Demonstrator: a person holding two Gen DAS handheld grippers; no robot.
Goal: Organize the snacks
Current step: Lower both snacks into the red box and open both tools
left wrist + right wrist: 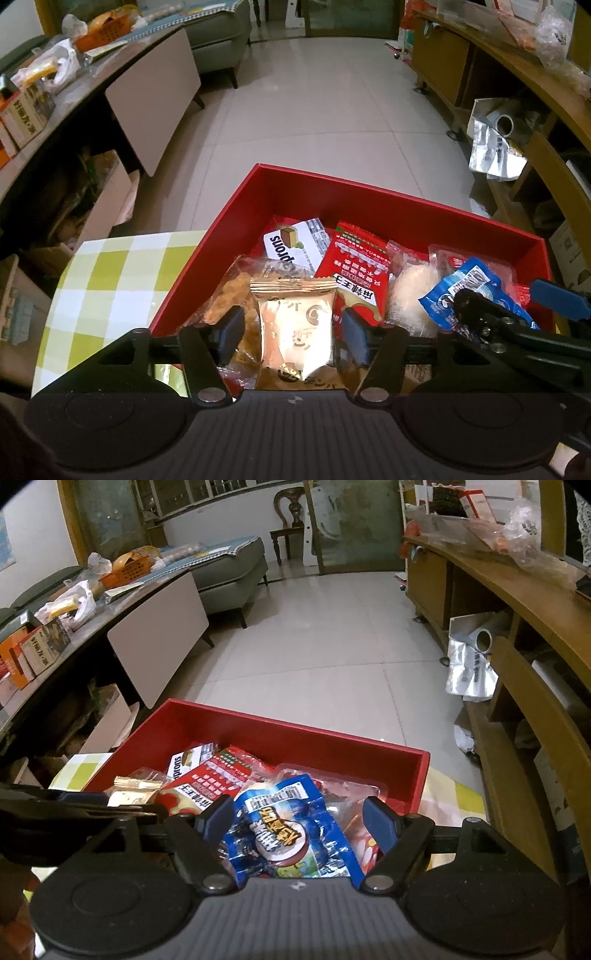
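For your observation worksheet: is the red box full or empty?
Partly full. The red box holds a heap of snack packets, among them a gold packet and a blue packet; its far end is bare.

Left gripper (pixel 291 332) over red box (pixel 406 206), tilted down, jaws parted, pads clear of packets. Right gripper (pixel 299 821) beside it, likewise parted.

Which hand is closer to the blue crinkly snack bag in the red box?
The right gripper. The blue crinkly snack bag lies between its open fingers in the red box, while the left gripper straddles a gold wrapped packet.
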